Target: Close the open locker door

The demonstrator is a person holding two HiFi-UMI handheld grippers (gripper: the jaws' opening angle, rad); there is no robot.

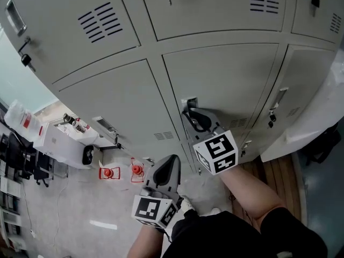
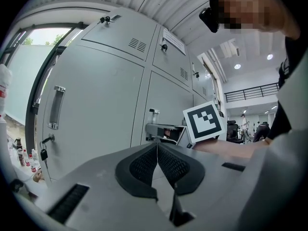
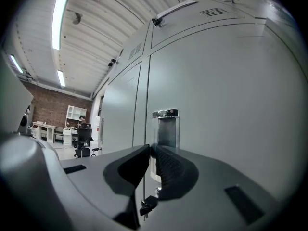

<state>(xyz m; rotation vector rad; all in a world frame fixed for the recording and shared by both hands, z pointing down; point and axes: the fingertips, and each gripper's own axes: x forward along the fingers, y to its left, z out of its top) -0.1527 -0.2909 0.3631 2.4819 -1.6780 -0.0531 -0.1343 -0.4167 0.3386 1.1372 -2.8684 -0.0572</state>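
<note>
The grey locker door (image 1: 226, 85) in the lower row lies about level with its neighbours in the head view. Its chrome recessed handle (image 1: 190, 101) (image 3: 166, 129) sits at the door's left edge. My right gripper (image 1: 189, 112) (image 3: 150, 150) is at that handle. Its jaws stand nearly together, with a pale edge of the handle pinched between the pads. A small key (image 3: 147, 203) hangs just below. My left gripper (image 1: 171, 160) (image 2: 157, 146) hangs lower and to the left, off the lockers, shut with nothing in it. It also looks at the right gripper (image 2: 166, 134).
More grey lockers (image 1: 118, 106) with keys and handles surround the door. Two red objects (image 1: 109, 172) lie on the floor by the lockers' foot. A white table (image 1: 59, 141) with bottles stands at the left. A white panel (image 1: 317, 117) is at the right.
</note>
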